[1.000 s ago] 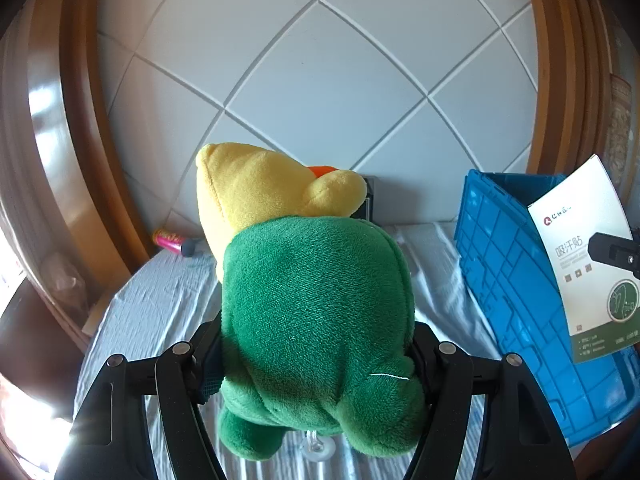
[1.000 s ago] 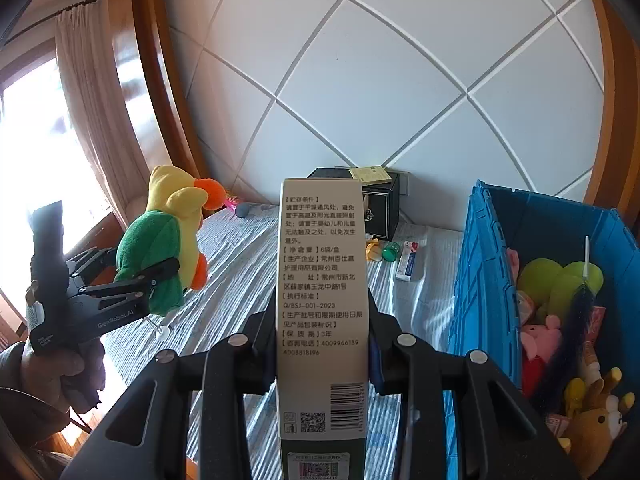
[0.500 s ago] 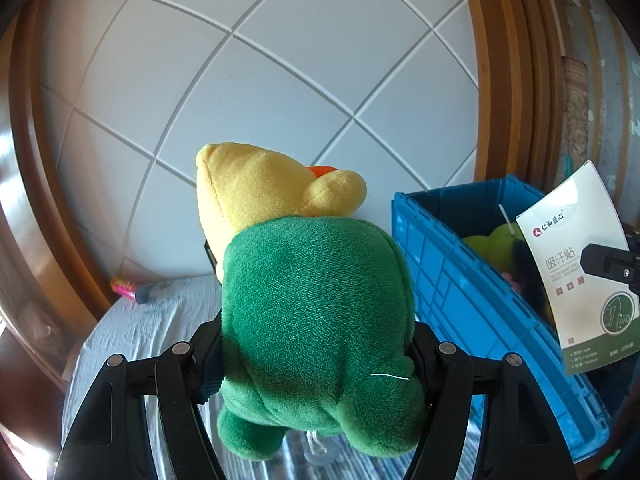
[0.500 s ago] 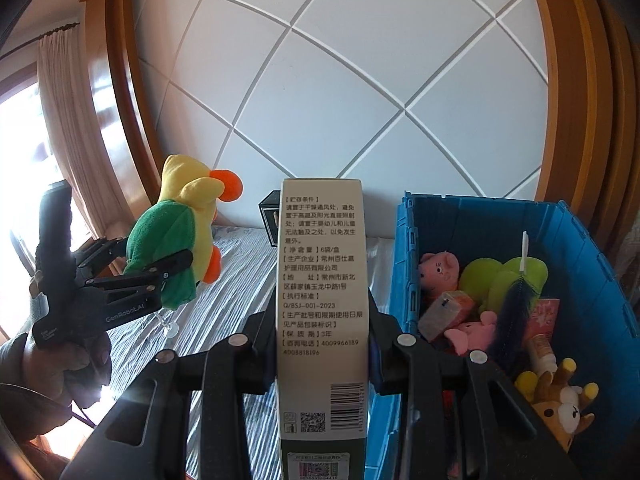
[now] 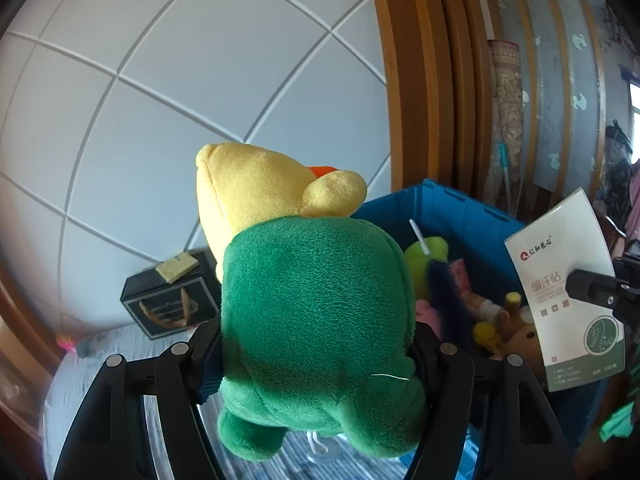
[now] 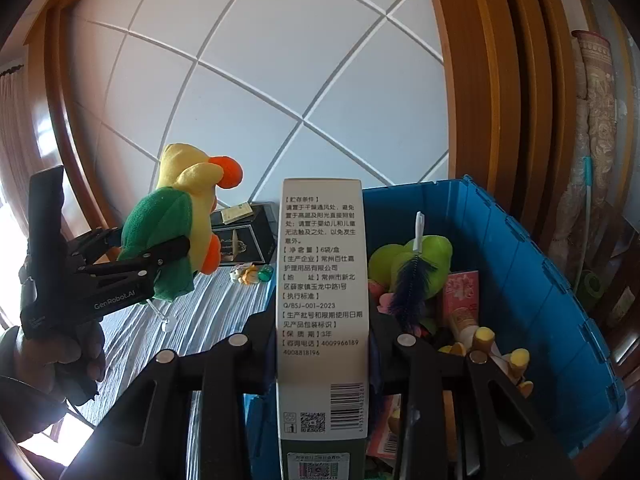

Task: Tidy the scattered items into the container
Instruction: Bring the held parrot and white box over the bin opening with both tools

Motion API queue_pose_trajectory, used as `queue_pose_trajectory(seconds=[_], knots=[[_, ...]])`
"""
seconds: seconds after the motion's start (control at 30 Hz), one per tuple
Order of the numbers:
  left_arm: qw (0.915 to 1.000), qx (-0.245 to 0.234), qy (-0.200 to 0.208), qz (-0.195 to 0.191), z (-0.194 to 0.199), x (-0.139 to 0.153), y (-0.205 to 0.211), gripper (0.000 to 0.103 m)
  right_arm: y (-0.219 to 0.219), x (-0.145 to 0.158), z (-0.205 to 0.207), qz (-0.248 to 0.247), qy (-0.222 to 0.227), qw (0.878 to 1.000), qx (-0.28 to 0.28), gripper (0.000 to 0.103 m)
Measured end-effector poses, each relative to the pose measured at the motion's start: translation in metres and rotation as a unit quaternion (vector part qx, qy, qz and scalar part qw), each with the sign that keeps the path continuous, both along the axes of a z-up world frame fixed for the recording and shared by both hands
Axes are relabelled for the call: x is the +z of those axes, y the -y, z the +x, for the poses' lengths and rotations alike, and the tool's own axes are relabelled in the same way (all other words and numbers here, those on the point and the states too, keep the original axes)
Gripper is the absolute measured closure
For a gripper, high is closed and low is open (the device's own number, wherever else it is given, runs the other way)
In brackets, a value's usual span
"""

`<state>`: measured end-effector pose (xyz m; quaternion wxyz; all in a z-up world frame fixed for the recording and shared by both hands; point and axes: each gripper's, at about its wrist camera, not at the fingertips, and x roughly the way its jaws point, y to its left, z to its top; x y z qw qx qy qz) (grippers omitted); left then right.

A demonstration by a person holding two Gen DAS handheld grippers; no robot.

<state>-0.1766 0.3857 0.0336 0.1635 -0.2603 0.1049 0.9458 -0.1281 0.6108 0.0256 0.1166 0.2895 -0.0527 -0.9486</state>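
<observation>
Plush parrot [image 5: 316, 320] (soft, light) squashes in the left gripper [image 5: 316, 354], clamped at mid-body; right gripper [image 6: 322, 344] pinches the stiff carton [image 6: 322, 300] near the blue crate [image 6: 560, 300].

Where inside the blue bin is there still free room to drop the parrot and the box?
The blue bin shows bare floor along its right wall, beside the pink packet. Its left and middle are crowded: green plush, dark feather, small toys.
</observation>
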Motion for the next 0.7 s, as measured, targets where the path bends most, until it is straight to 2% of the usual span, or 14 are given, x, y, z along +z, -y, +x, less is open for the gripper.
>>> queue_pose_trajectory(seconds=[0.17, 0.4, 0.7], knots=[[0.9992, -0.038, 0.007, 0.011, -0.015, 0.009, -0.042, 0.032, -0.028, -0.005, 0.010, -0.004, 0.005, 1.000, -0.030, 0.070], [0.9964, -0.083, 0.014, 0.004, -0.035, 0.015, -0.099, 0.031, -0.046, -0.017, 0.017, -0.004, 0.021, 0.999, -0.048, 0.070], [0.9936, -0.111, 0.016, 0.002, -0.051, 0.022, -0.138, 0.030, -0.058, -0.024, 0.011, -0.011, 0.029, 0.998, -0.054, 0.070]])
